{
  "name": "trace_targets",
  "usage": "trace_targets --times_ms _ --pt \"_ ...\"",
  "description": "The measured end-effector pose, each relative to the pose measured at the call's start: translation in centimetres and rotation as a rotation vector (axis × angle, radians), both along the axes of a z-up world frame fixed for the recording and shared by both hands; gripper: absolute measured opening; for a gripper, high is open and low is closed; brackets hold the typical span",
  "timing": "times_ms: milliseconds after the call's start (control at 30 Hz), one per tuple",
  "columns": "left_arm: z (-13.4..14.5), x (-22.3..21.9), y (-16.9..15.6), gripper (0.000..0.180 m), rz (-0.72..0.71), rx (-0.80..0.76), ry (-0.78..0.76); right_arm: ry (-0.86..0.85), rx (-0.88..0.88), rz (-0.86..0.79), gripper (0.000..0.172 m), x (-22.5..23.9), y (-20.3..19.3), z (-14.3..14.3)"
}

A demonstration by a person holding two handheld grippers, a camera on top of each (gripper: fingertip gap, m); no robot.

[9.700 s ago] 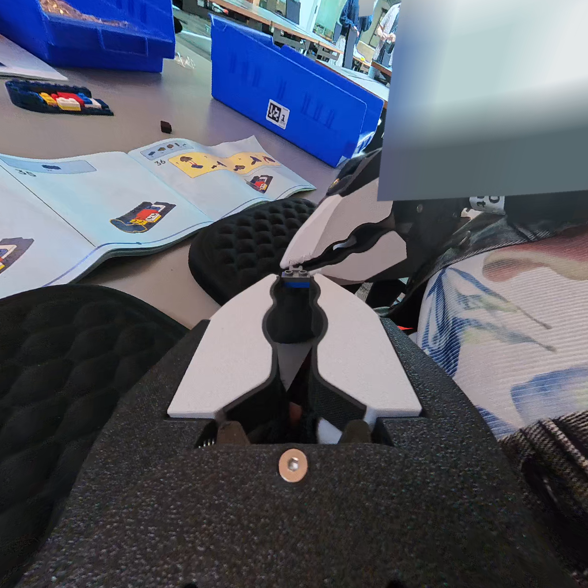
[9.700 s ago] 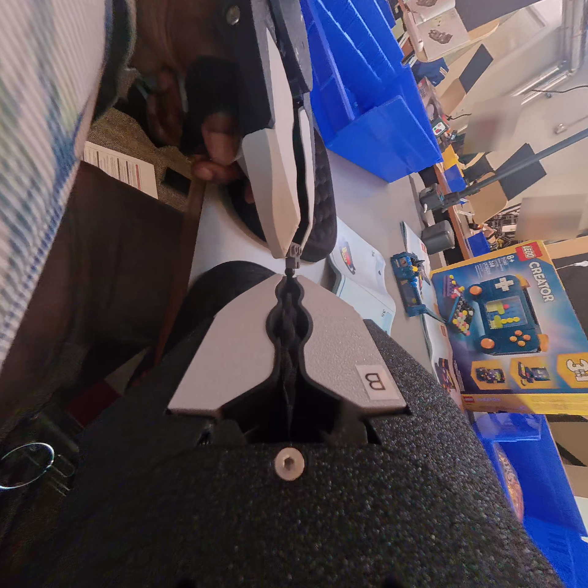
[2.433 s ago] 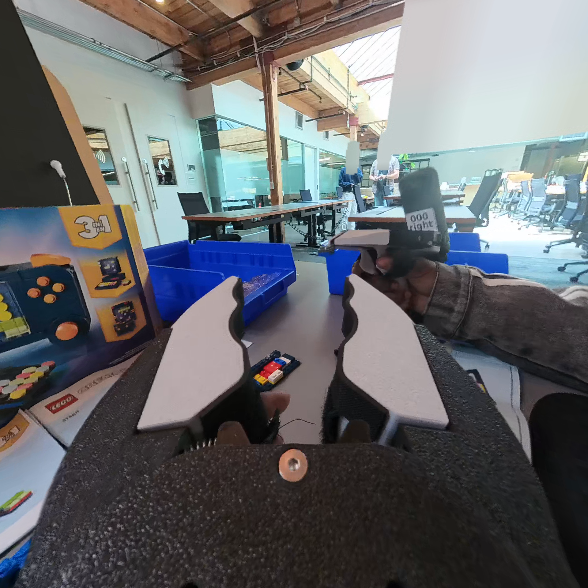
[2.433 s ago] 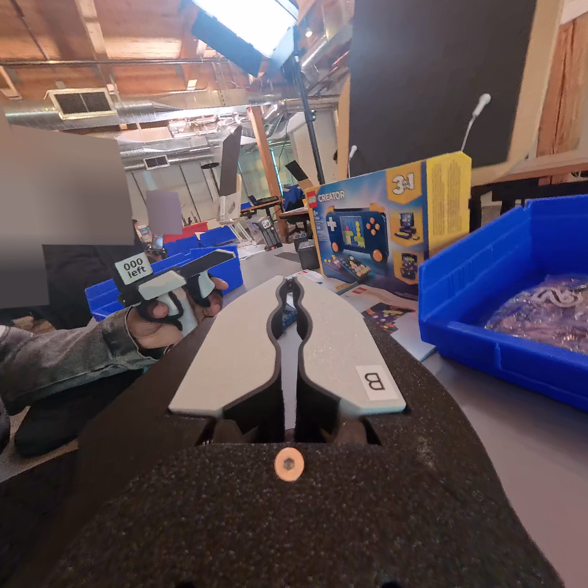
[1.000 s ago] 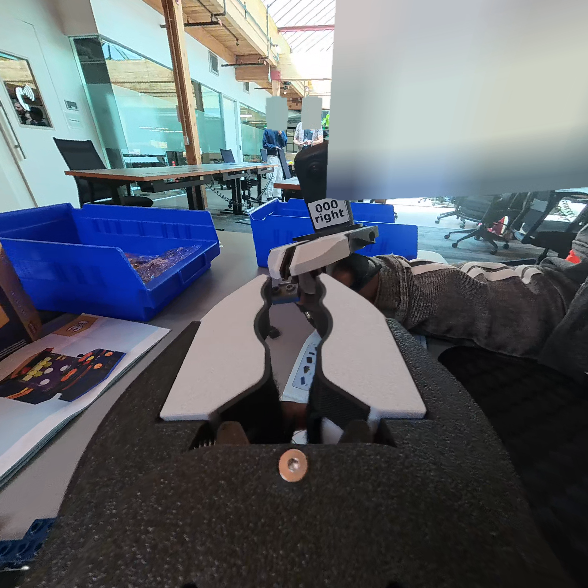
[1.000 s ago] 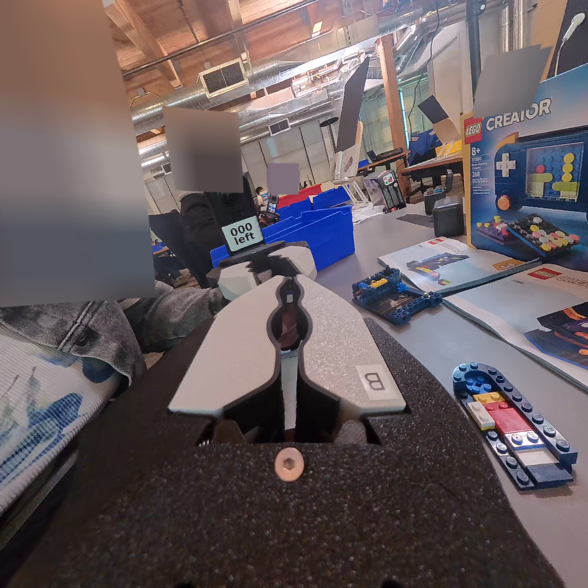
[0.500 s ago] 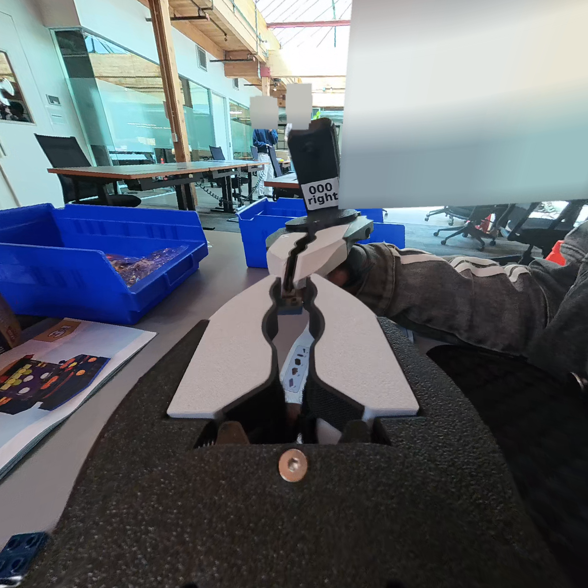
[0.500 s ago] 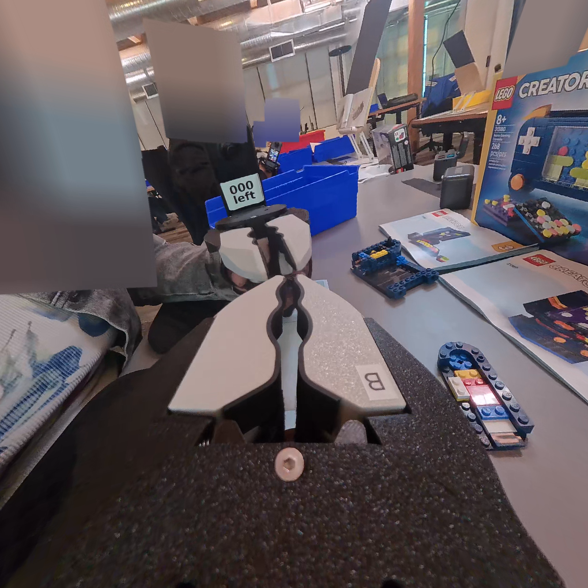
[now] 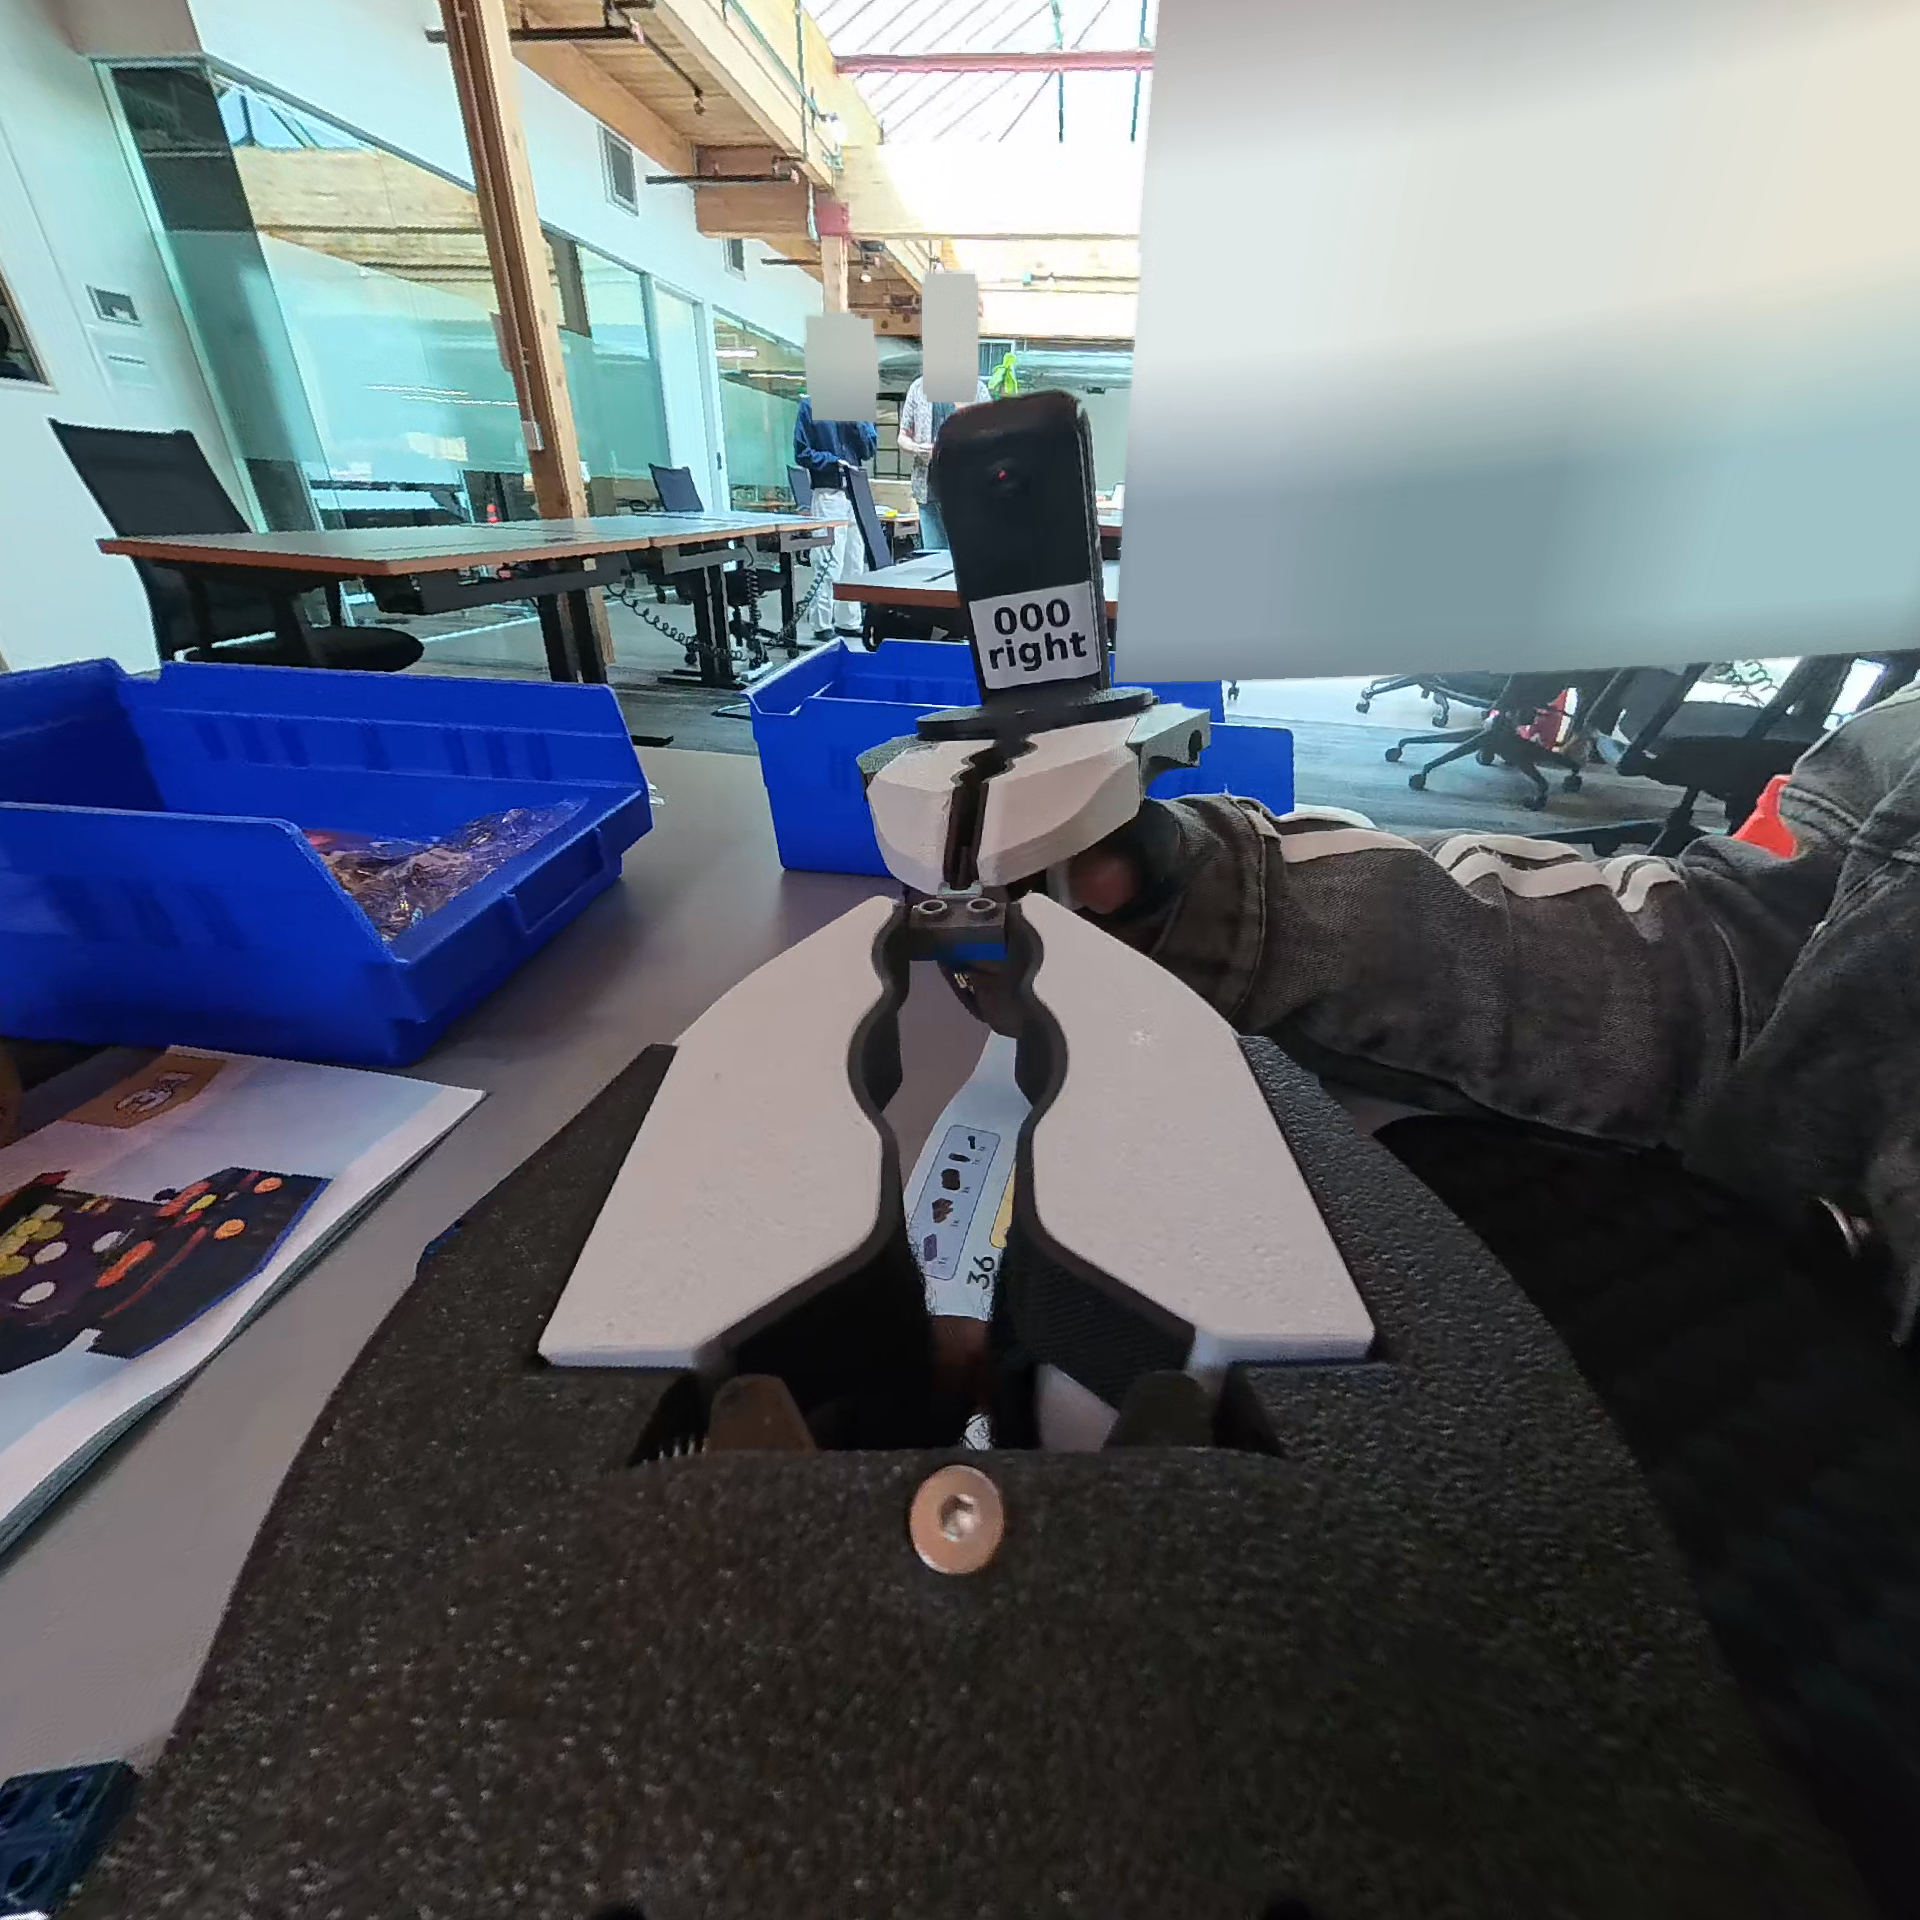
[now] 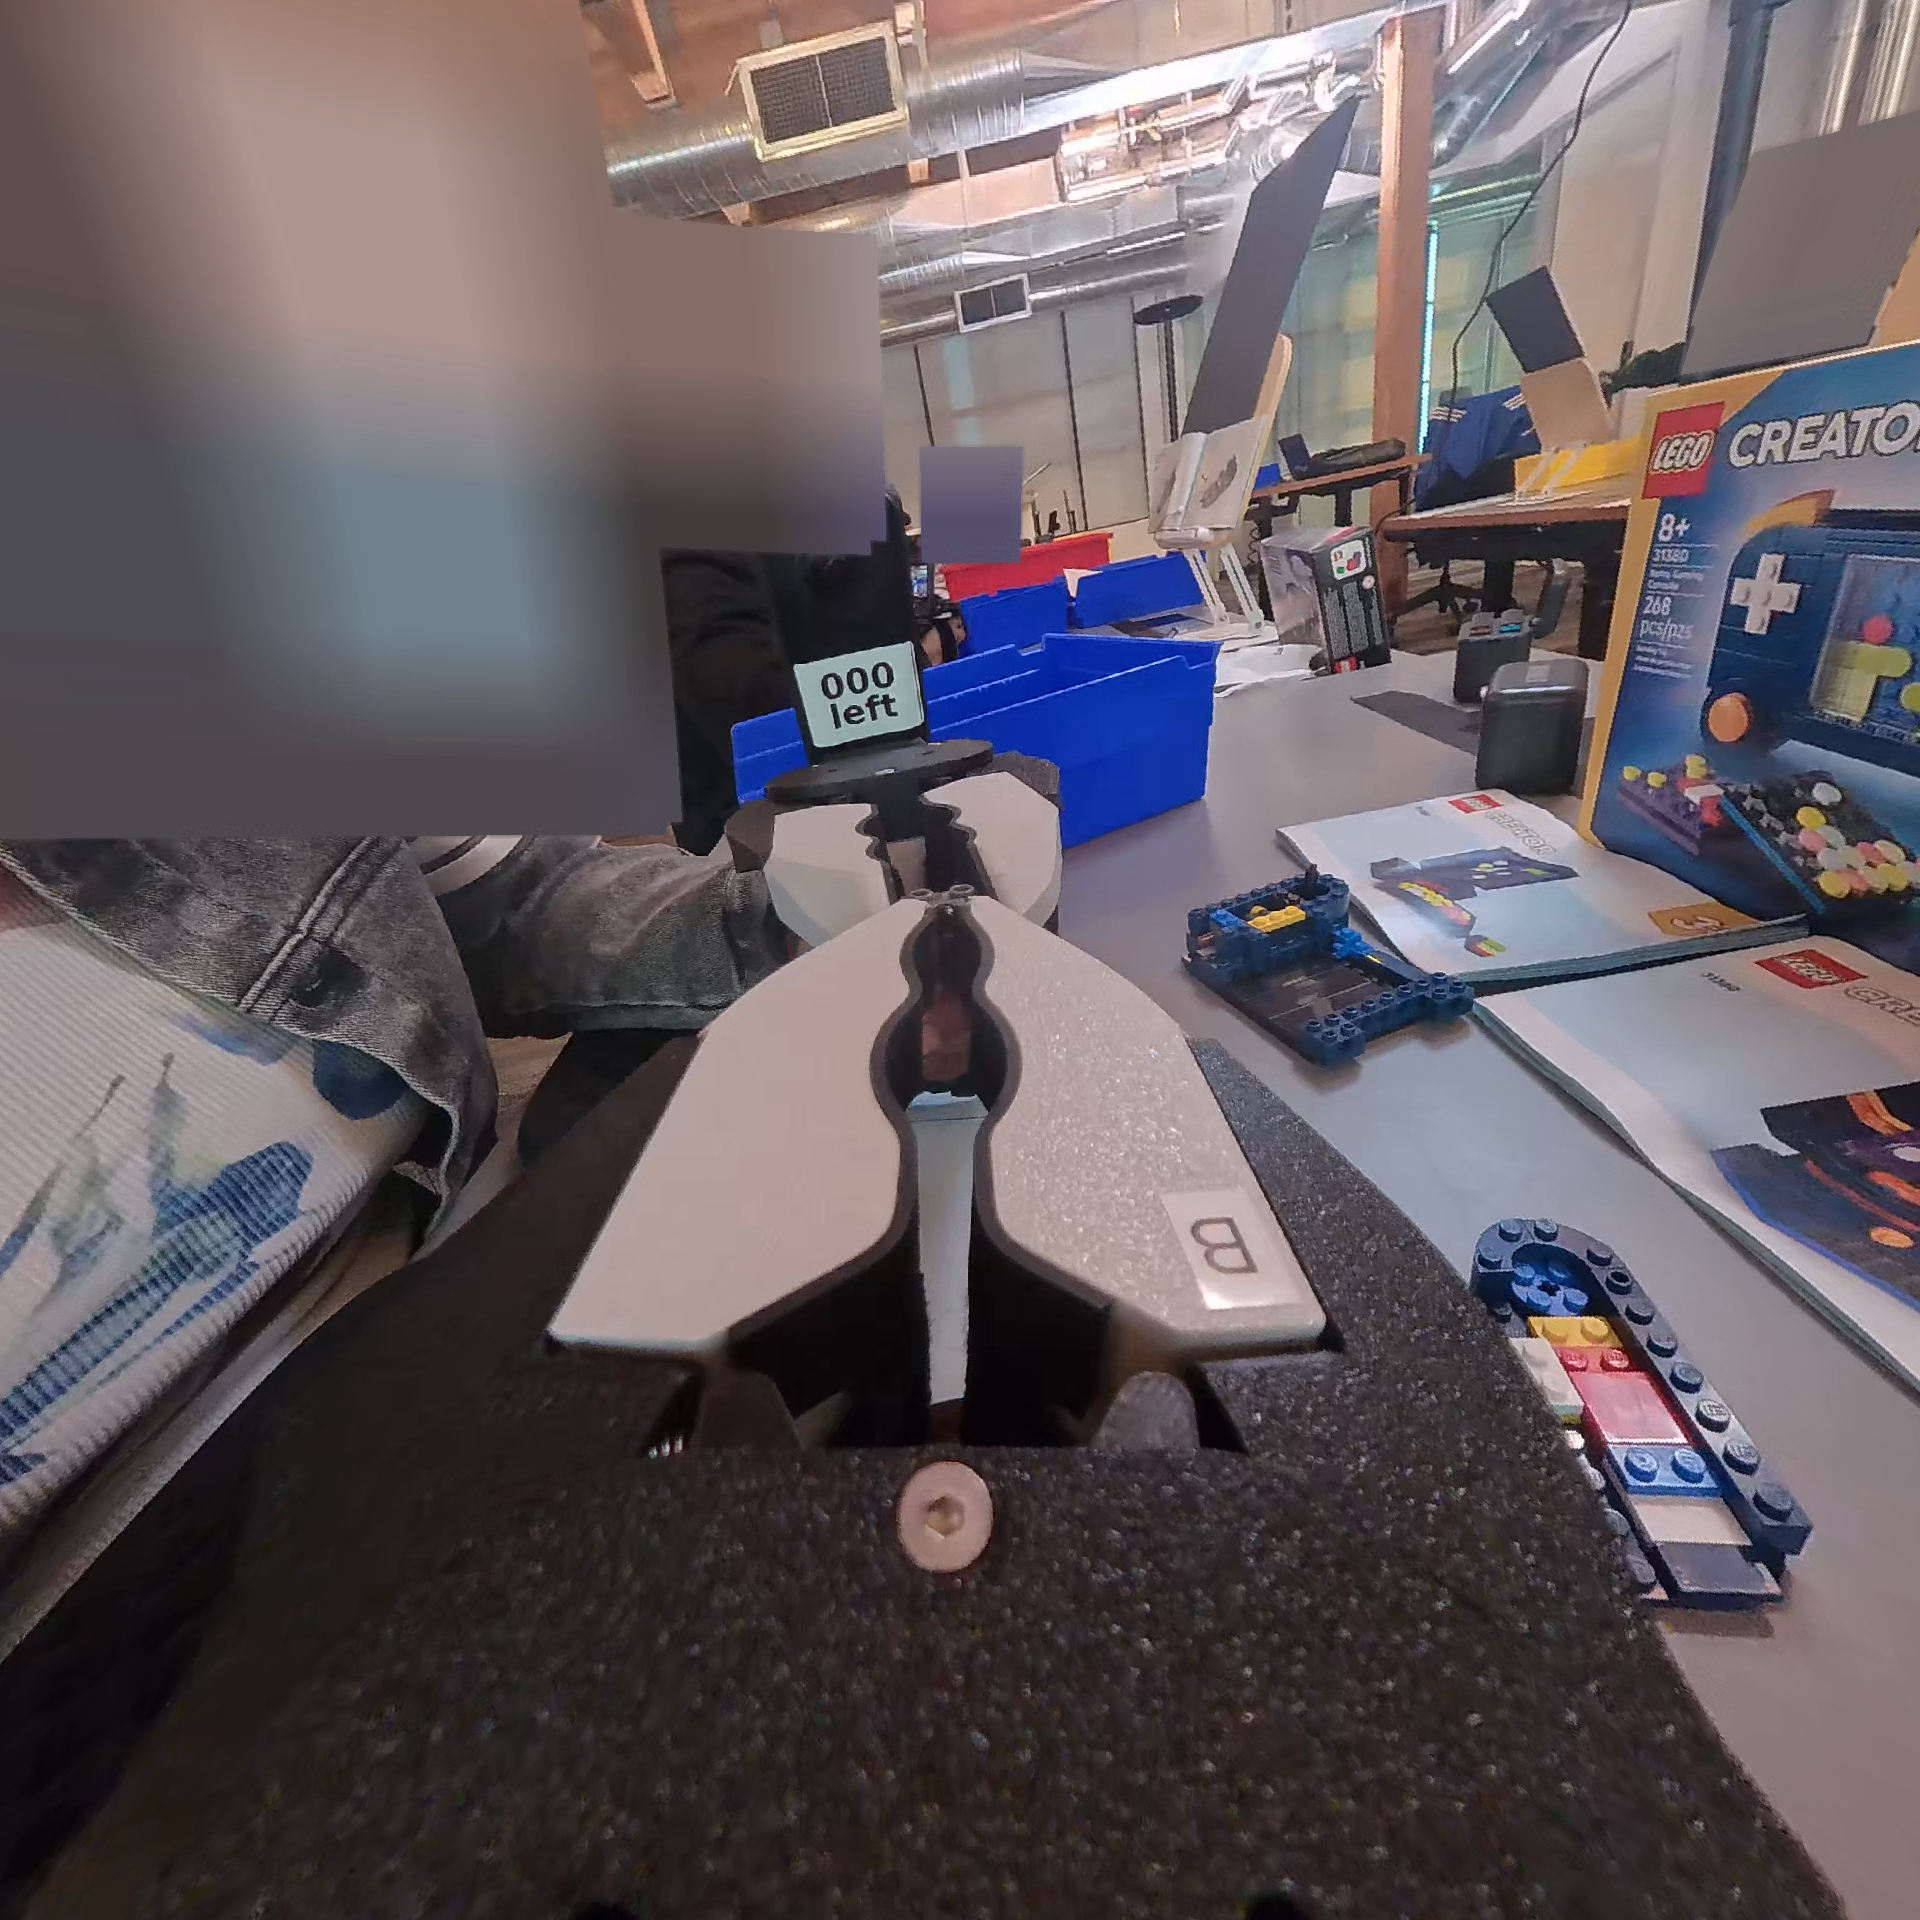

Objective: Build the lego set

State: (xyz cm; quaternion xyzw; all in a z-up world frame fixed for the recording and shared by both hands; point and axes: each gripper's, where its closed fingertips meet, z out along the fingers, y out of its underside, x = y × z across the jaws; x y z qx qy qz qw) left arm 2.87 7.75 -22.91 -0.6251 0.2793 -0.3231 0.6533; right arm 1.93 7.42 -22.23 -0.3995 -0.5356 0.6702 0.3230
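Observation:
In the left wrist view my left gripper (image 9: 956, 932) is shut on a small brick stack (image 9: 957, 923), dark grey with two studs over a blue layer, pinched between both fingertips above the table. My right gripper (image 9: 961, 883) faces it tip to tip, just above the studs, shut on a thin small grey piece (image 9: 962, 889). In the right wrist view my right gripper (image 10: 949, 906) pinches that thin grey piece (image 10: 950, 895) at its very tips, with the left gripper (image 10: 914, 862) right behind it.
Two blue bins (image 9: 312, 883) (image 9: 821, 769) stand behind on the grey table (image 10: 1351, 1143). An open booklet (image 9: 208, 1195) lies at the left. To the right are a blue brick build (image 10: 1320, 966), a rounded dark blue plate with coloured tiles (image 10: 1631, 1392), booklets (image 10: 1507, 883) and a toy box (image 10: 1766, 623). Less than 4 cm separates the two grippers' tips.
My left fingers stood wide open and empty earlier; they have closed on the grey-and-blue brick as both grippers came together tip to tip. The right gripper stayed shut throughout.

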Motion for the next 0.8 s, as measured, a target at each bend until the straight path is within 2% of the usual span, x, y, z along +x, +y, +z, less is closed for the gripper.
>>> trace_targets --times_ms 167,333,433,567,800 --pt "1.1 0.0 -0.4 0.016 -0.008 0.033 -0.057 0.066 -0.082 0.039 0.002 0.1 -0.4 1.0" --pt "3.5 -0.7 -1.0 0.016 0.016 0.134 -0.192 0.216 -0.411 0.126 0.002 -0.4 -1.0 3.2" --pt "4.1 -0.9 -1.2 0.016 0.023 0.159 -0.234 0.260 -0.512 0.160 0.003 -0.6 -1.2 3.6" --pt "4.3 -0.9 -1.3 0.016 0.011 0.148 -0.268 0.265 -0.469 0.131 0.003 -0.5 -1.2 3.8" --pt "3.0 -0.7 -1.2 0.023 -0.015 0.082 -0.092 0.158 -0.191 0.032 0.002 -0.2 -1.1 3.2"
